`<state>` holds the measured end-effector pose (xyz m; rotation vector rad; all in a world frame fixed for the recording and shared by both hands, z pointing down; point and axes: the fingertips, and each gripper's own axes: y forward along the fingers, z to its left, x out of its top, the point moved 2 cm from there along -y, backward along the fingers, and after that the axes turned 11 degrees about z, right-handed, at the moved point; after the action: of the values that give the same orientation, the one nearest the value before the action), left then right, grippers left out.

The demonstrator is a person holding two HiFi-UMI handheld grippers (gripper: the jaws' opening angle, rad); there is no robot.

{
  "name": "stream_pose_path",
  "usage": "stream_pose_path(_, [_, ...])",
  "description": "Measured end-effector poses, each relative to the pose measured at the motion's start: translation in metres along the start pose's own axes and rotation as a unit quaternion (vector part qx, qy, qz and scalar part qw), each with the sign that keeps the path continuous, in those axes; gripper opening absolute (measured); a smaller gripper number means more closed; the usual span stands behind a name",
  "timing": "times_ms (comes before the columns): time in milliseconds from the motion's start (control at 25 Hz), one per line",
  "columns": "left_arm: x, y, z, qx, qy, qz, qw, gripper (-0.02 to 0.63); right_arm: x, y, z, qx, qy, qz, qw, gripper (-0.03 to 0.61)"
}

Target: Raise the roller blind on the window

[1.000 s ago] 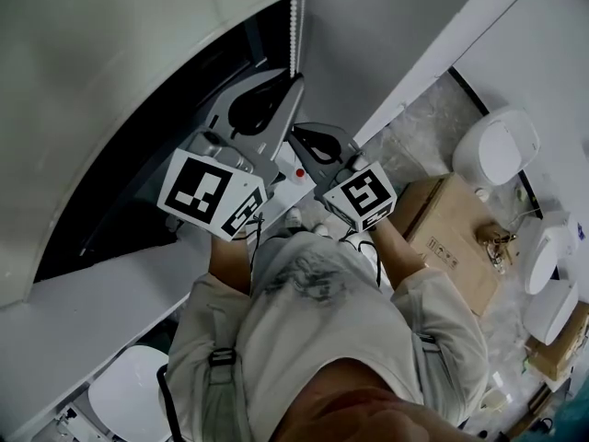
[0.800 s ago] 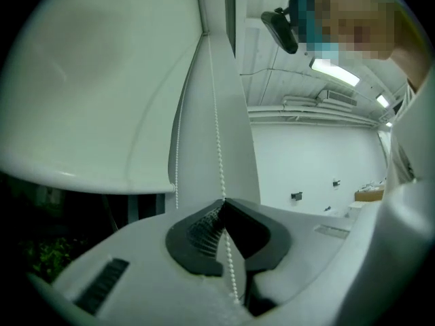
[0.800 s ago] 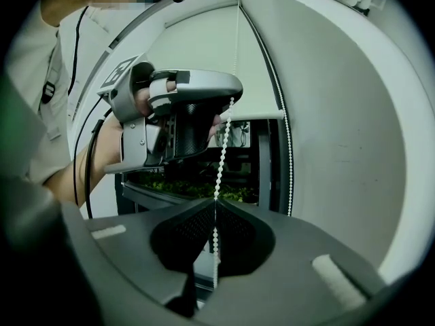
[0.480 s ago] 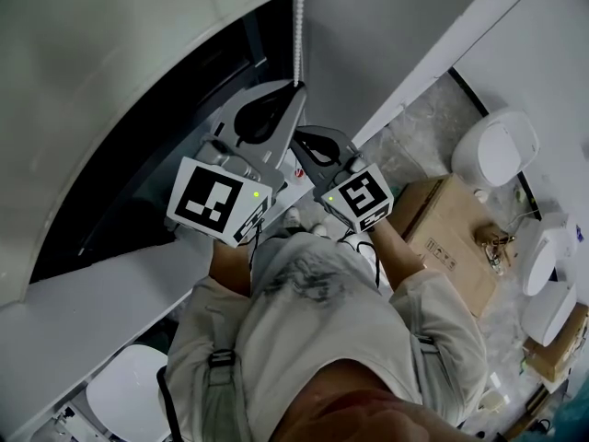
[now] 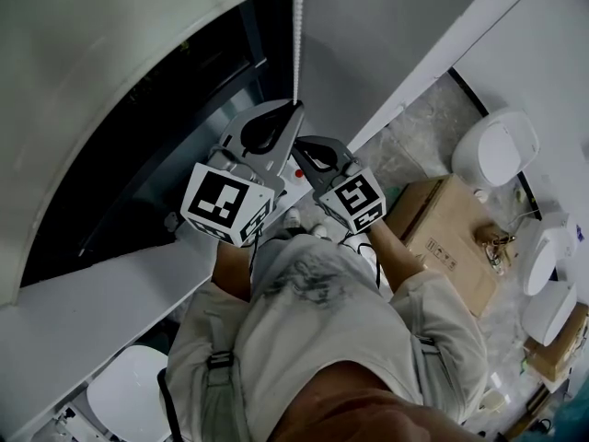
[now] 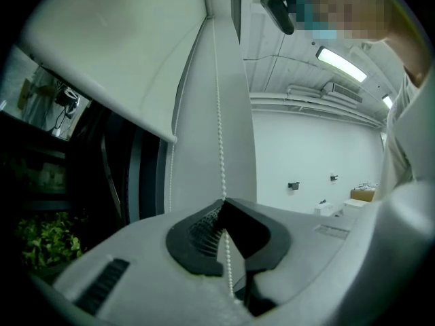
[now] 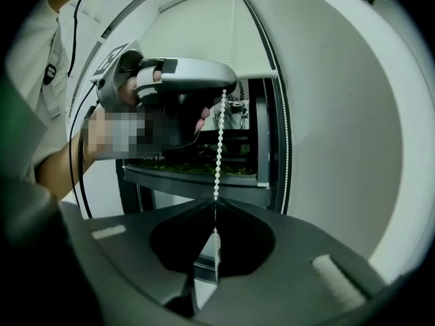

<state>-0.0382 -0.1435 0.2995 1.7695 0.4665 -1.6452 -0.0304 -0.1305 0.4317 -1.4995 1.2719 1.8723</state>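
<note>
Roller blind: pale sheet filling the upper left of the head view, bottom edge curving above dark window glass. Same blind at the upper left of the left gripper view and at the top centre of the right gripper view. Bead chain dropping straight from the top centre of the head view, beside the grey window surround, into both tongs.

Left tongs just closed and now clenched on the bead chain. In the left gripper view, chain entering at the pinched tips and trailing out below across the dark pads. Right tongs just beneath in the head view, likewise clamped on the chain (tips fully together in their own view). Chain straight between the left tongs above and the right ones below, with a short length showing in the gap behind the tips. Marker cubes at frame centre of the head view, left and right.

White window ledge slanting across the lower left of the head view. Towards the right, crinkled clear plastic sheeting over the floor, a cardboard box on it, white domed units along the right edge. Green plants behind the glass at the lower left of the left gripper view. White wall at centre right there, ceiling strip light at the upper right. Person's pale shirt at the bottom centre of the head view.
</note>
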Motion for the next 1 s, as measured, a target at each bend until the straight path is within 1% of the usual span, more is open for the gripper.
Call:
stream_pose_path(240, [-0.025, 0.007, 0.000, 0.000, -0.013, 0.018, 0.9997, 0.011, -0.025, 0.009, -0.002, 0.001, 0.009, 0.025, 1.000, 0.011])
stream_pose_path(680, [-0.052, 0.014, 0.001, -0.003, -0.030, 0.029, 0.9991, 0.011, -0.050, 0.018, -0.002, 0.002, 0.021, 0.044, 0.999, 0.011])
stream_pose_path(1000, [-0.070, 0.019, 0.003, -0.004, -0.037, 0.044, 0.9983, 0.011, -0.076, 0.024, -0.001, 0.005, 0.027, 0.085, 0.996, 0.011])
